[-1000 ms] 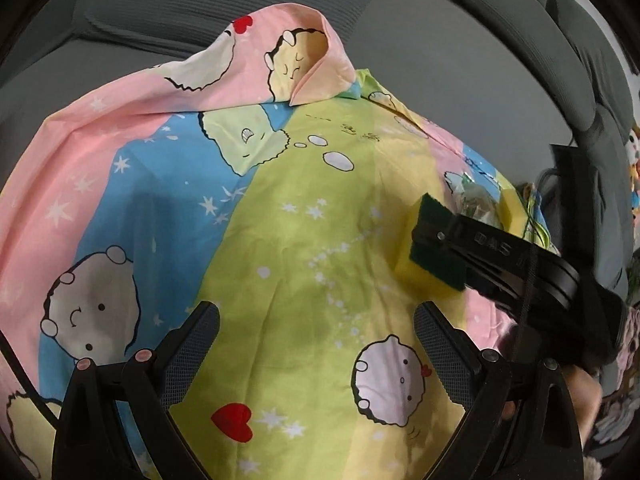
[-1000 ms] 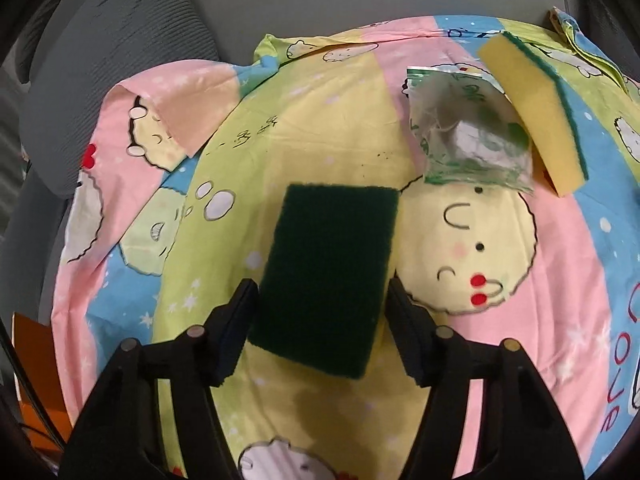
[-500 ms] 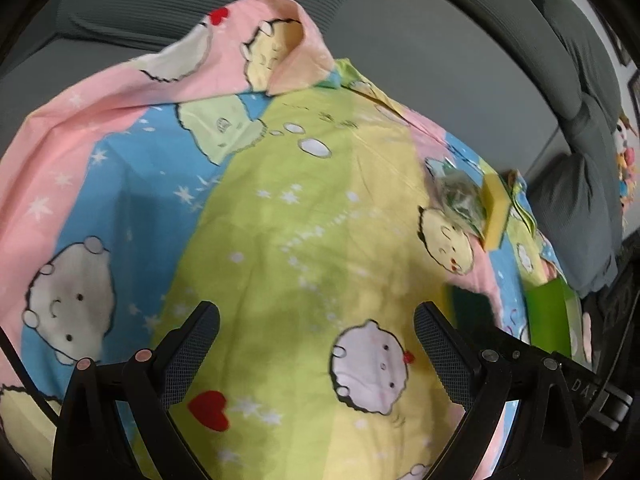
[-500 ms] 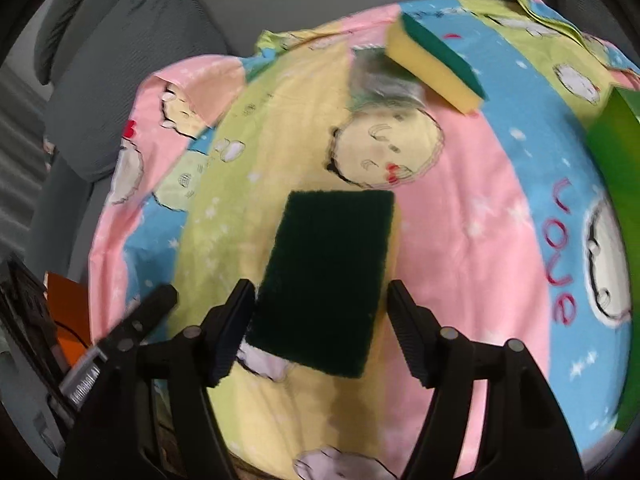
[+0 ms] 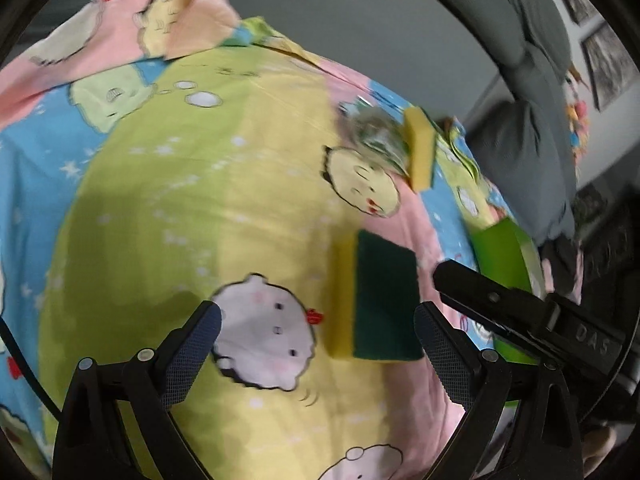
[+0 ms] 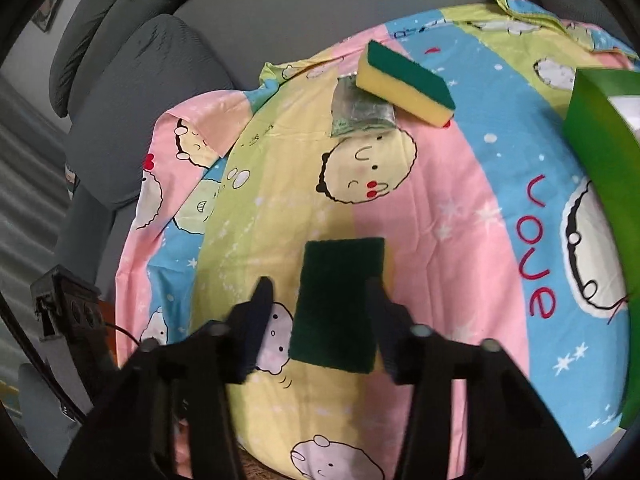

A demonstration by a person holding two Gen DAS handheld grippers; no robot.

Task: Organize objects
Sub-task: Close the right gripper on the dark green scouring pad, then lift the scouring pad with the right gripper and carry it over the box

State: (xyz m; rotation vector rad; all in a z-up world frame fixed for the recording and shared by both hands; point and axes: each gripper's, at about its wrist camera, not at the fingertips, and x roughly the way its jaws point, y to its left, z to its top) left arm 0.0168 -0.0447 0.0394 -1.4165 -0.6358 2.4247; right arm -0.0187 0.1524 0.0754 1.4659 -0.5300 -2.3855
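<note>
Standing by the sofa, I would say the tidying has hardly got going. The right gripper (image 6: 320, 312) has its fingers set either side of a sponge (image 6: 338, 304) with its dark green scouring face up, but the sponge looks to be resting on the cartoon-print cloth (image 6: 460, 208) rather than clamped: in the right wrist view the right finger sits against its edge while a gap shows on the left, so I read the fingers as spread and not pinching. From the left wrist view the same sponge (image 5: 376, 300) lies flat on the cloth, yellow side showing on its left, with only 1 finger of the right gripper (image 5: 472, 288) seen, just to its right. The left gripper (image 5: 316, 344) hovers near, fingers wide apart and holding nothing. Further away, a second sponge (image 6: 404, 78) rests tilted on top of a crinkly clear packet (image 6: 360, 112), and a green box (image 6: 600, 152) stands at the right edge of the cloth. If the box is where things are meant to go, which I am only guessing, then none of the 3 loose items is in it as far as I can see; its inside is hidden.
</note>
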